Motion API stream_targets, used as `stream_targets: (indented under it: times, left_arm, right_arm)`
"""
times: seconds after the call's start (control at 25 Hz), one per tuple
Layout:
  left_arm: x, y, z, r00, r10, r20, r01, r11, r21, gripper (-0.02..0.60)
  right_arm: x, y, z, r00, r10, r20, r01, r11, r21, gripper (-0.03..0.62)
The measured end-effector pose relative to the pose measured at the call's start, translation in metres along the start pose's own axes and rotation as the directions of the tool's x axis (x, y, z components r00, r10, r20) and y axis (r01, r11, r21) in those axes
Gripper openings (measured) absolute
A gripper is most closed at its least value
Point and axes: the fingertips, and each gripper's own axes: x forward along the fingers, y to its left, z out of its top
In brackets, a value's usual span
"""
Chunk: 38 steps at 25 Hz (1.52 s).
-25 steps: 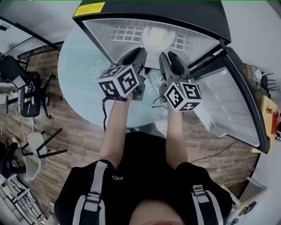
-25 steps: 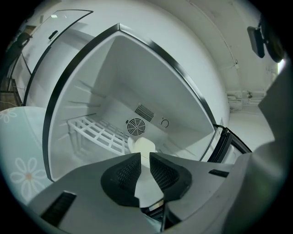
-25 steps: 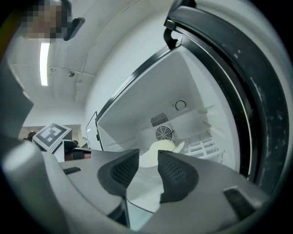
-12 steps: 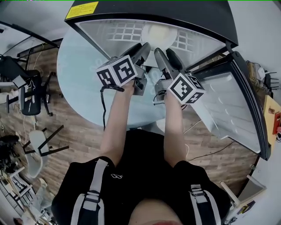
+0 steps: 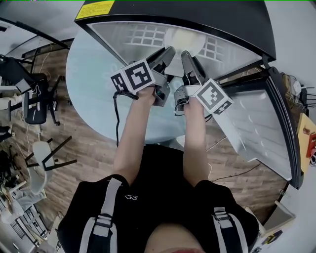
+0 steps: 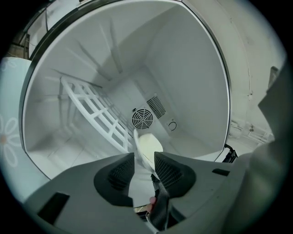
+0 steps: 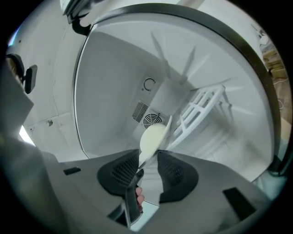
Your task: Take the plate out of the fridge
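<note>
Left gripper and right gripper farther into fridge than before, jaws closing around plate

One fridge has one door. Inside it are one plate, one white wire rack and one round fan grille. There are two claws, left and right, both closing with the plate's rim between their jaws. There is one round glass surface.
</note>
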Motion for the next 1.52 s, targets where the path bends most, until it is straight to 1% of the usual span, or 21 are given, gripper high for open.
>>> stream_targets:
  times: [0.12,0.2,0.24,0.36,0.52,0.68,0.92,1.28,1.52]
  left_arm:
    - [0.0,-0.001,-0.001,1.0,0.001,-0.002,-0.001,1.0,-0.014,0.123]
    - [0.0,-0.003,-0.001,1.0,-0.003,0.0,0.003,1.0,-0.03,0.077]
    - [0.0,-0.004,-0.001,1.0,0.002,0.001,-0.002,1.0,-0.031,0.075]
    - [-0.003,-0.004,-0.001,1.0,0.018,0.008,-0.018,1.0,-0.006,0.08]
    - [-0.01,-0.004,-0.002,0.999,0.039,0.03,-0.039,0.999,-0.004,0.078]
    - [-0.021,-0.005,-0.006,0.998,0.039,0.051,-0.039,0.999,0.0,0.078]
    - [-0.041,-0.007,-0.012,0.994,0.056,0.092,-0.056,0.998,-0.001,0.087]
    - [-0.067,-0.024,-0.017,0.986,0.054,0.16,-0.056,0.998,0.01,0.091]
    - [-0.081,-0.03,-0.02,0.982,0.051,0.183,-0.054,0.998,0.014,0.092]
  right_arm:
    - [0.0,-0.003,-0.001,1.0,-0.003,-0.003,0.003,0.999,0.037,0.121]
    - [0.0,-0.003,-0.002,1.0,0.001,-0.003,-0.001,0.998,0.058,0.11]
    - [0.0,-0.003,-0.002,1.0,0.002,-0.001,-0.002,0.998,0.061,0.106]
    - [-0.002,0.0,-0.003,1.0,0.006,-0.009,-0.006,0.999,0.038,0.095]
    - [-0.005,0.005,-0.009,0.999,0.005,-0.047,-0.004,1.0,0.007,0.095]
    - [-0.012,0.009,-0.016,0.998,0.041,-0.055,-0.039,0.999,0.031,0.094]
    - [-0.023,0.021,-0.026,0.993,0.069,-0.097,-0.071,0.997,-0.019,0.1]
    - [-0.041,0.042,-0.03,0.985,0.124,-0.119,-0.129,0.991,-0.04,0.101]
    - [-0.051,0.053,-0.034,0.98,0.148,-0.133,-0.16,0.983,-0.087,0.104]
